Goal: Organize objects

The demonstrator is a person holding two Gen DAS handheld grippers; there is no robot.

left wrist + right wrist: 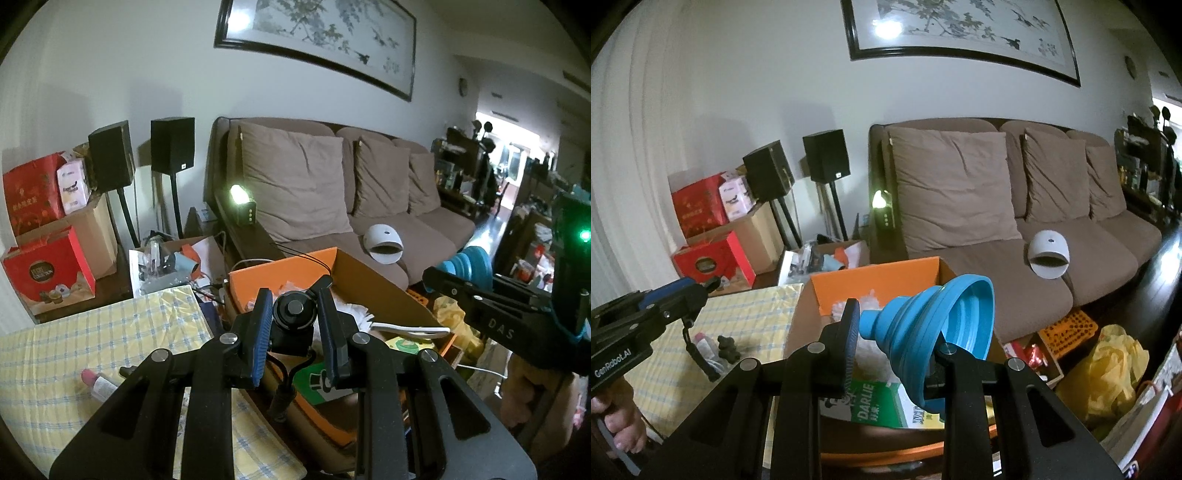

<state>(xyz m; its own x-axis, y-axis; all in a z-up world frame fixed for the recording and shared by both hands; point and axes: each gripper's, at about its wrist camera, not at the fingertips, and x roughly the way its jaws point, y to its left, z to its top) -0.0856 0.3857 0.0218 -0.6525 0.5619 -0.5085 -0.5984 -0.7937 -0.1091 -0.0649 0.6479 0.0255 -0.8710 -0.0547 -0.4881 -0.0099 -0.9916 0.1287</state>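
Observation:
My left gripper (295, 325) is shut on a small black clip-on mount (294, 316) with a round knob and a dangling black cord, held above the orange cardboard box (280, 275). My right gripper (894, 343) is shut on a blue collapsible funnel (934, 328), held over the same box (871, 280). The box holds a green Darlie pack (875, 402) and white fluffy material (866, 301). A pink tube (99, 384) lies on the yellow checked cloth (110, 332); a dark small figure (727, 347) lies there too.
A brown sofa (997, 236) with a white dome device (1049, 254) stands behind the box. Black speakers (172, 149) and red cartons (48, 273) stand at the left. A yellow bag (1115, 369) and an orange tray (1067, 328) lie on the floor at the right.

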